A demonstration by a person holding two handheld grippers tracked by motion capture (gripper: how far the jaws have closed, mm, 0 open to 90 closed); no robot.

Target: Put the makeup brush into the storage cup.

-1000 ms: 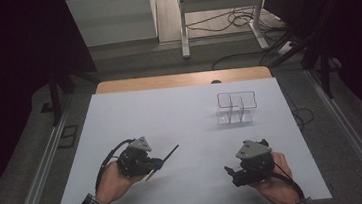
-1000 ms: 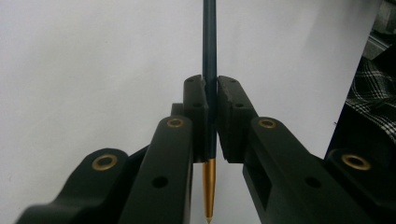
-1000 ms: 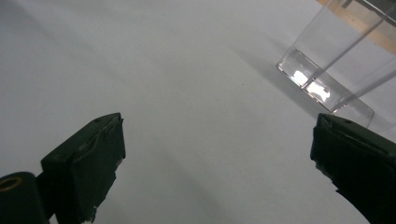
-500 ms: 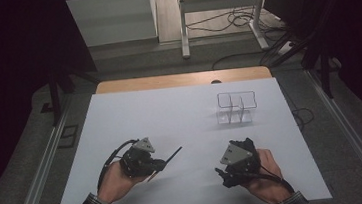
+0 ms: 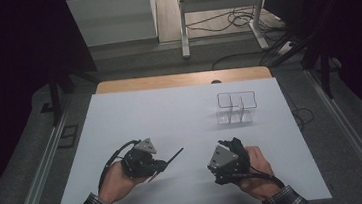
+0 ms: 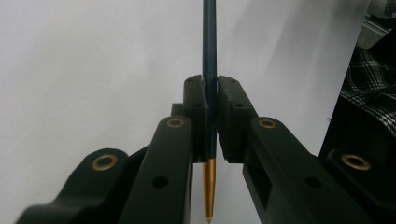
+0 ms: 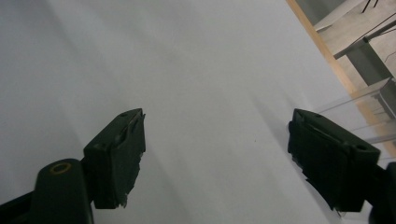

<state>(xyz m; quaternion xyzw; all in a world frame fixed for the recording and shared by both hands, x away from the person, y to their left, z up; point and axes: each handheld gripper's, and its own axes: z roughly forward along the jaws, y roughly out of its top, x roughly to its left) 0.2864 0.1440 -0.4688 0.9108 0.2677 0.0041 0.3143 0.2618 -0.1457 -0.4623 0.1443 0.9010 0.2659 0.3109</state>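
High view: the left gripper [image 5: 161, 165] sits at the near left of the white table [image 5: 180, 117], pinching a dark pen [image 5: 173, 157].
Left gripper view: jaws pressed on the pen's shaft [image 6: 208, 70], gold tip [image 6: 208, 186] nearest the camera.
Right gripper [image 7: 215, 154]: jaws spread but just now closing, nothing between them.
Clear organiser [image 5: 237, 107]: far right, well apart.

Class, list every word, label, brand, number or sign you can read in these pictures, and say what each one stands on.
There are none to read.
The dark pen clamped in the left gripper shows no print on its barrel or gold tip.
The clear divided holder bears no label.
The white table carries no writing.
The right gripper, its jaws apart, and its grey plate show no markings.
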